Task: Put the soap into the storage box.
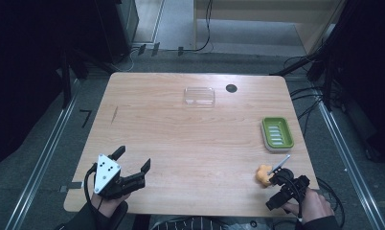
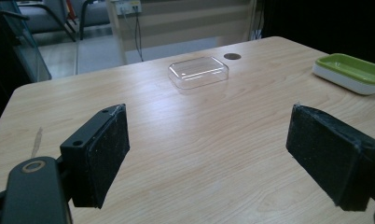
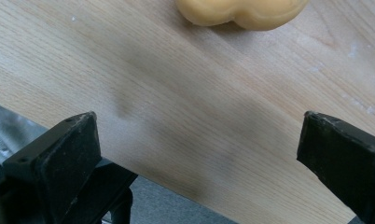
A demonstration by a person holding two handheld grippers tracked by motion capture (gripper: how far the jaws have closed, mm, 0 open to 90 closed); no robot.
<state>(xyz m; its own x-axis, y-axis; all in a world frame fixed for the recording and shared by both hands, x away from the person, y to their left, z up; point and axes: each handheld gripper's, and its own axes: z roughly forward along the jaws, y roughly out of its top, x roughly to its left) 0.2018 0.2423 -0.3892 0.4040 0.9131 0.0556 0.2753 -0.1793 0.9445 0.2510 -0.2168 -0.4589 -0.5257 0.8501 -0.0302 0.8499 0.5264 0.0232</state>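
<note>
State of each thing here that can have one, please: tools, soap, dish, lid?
Left tool: open, holding nothing.
Right tool: open, just short of the soap.
Yellow soap: loose on the table, ungripped.
Green soap dish: upright, empty.
Clear lid: flat, apart from the dish.

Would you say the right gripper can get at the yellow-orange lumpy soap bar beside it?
Probably yes: the right gripper stands open, the yellow-orange soap bar lies just ahead on bare wooden table.
</note>
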